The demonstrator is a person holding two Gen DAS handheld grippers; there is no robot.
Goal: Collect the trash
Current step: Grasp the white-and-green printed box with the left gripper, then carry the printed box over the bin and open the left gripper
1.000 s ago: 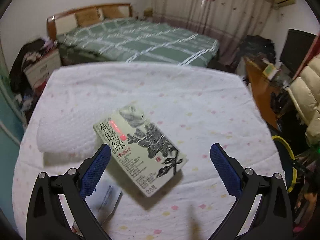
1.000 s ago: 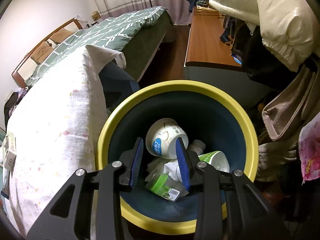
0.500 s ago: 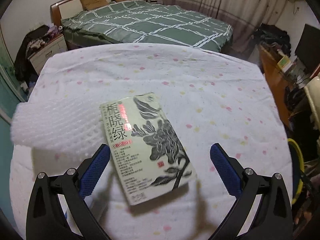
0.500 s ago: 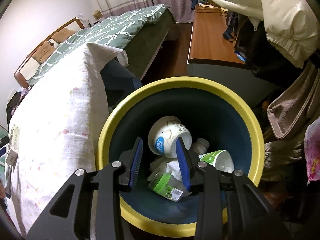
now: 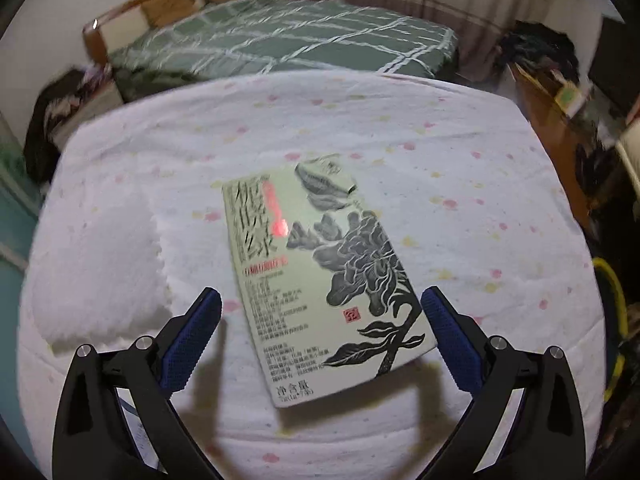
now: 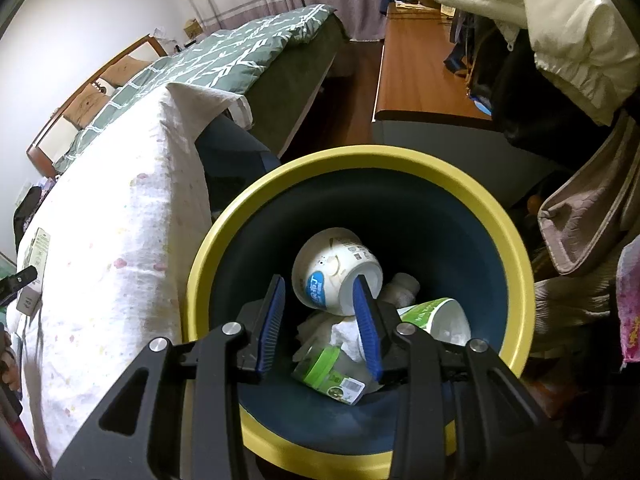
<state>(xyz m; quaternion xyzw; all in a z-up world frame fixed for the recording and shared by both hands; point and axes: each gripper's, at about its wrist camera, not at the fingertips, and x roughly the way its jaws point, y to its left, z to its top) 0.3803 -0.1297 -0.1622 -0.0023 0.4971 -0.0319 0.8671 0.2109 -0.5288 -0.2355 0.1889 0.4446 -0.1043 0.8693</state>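
A pale green flat box [image 5: 320, 276] with a dark flower print and printed text lies on the dotted white cloth [image 5: 460, 200]. My left gripper [image 5: 320, 294] hovers over the box's near half, open wide, one blue pad on each side and neither touching it. My right gripper [image 6: 319, 282] hangs above the yellow-rimmed dark blue bin [image 6: 400, 160], open with a narrow gap and nothing between its pads. In the bin lie a white cup [image 6: 336, 268], a green-lidded jar [image 6: 324, 368], a green and white cup [image 6: 436, 312] and crumpled tissue. The box [image 6: 36, 256] also shows at the far left of the right wrist view.
A folded white towel [image 5: 96, 256] lies left of the box, and a printed paper [image 5: 132, 420] shows under my left finger. A green bed [image 5: 280, 44] stands behind the table. A wooden desk [image 6: 420, 68] and hanging coats crowd the bin's far side. The bin [image 5: 612, 300] stands off the table's right edge.
My left gripper has moved forward and down toward the box, which now looks larger and sits between the open fingers. The right gripper has stayed over the bin.
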